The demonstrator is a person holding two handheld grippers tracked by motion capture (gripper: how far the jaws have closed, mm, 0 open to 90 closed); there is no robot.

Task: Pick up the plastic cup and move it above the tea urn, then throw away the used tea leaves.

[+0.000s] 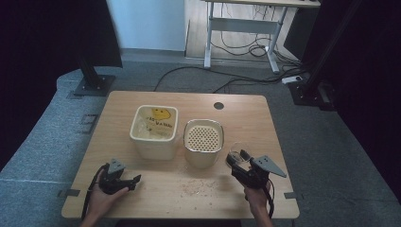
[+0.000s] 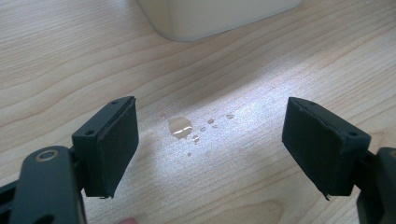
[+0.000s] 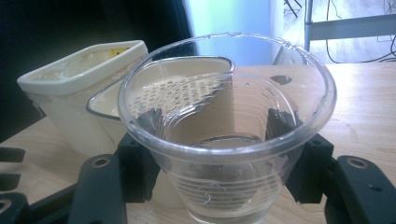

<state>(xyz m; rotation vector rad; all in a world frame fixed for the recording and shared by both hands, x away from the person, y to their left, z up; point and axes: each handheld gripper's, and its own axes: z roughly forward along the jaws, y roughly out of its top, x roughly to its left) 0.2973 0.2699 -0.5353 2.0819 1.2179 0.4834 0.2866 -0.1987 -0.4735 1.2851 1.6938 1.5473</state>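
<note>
Two tools: right tool [image 3: 219, 154] clamped around a clear plastic cup [image 3: 227, 126], left tool [image 2: 210, 149] spread wide over spilled droplets [image 2: 180, 127].

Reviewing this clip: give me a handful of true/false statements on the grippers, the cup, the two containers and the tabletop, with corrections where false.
1. The right gripper is clamped on a clear plastic cup. True.
2. The left gripper holds a spoon. False: its jaws stand wide apart with nothing between them.
3. Small drops of liquid lie on the wooden table ahead of the left gripper. True.
4. The container with the perforated insert stands to the left of the square cream container in the high view. False: it stands to its right.
5. The cup is full to the brim. False: at most a little liquid sits at its bottom.
</note>
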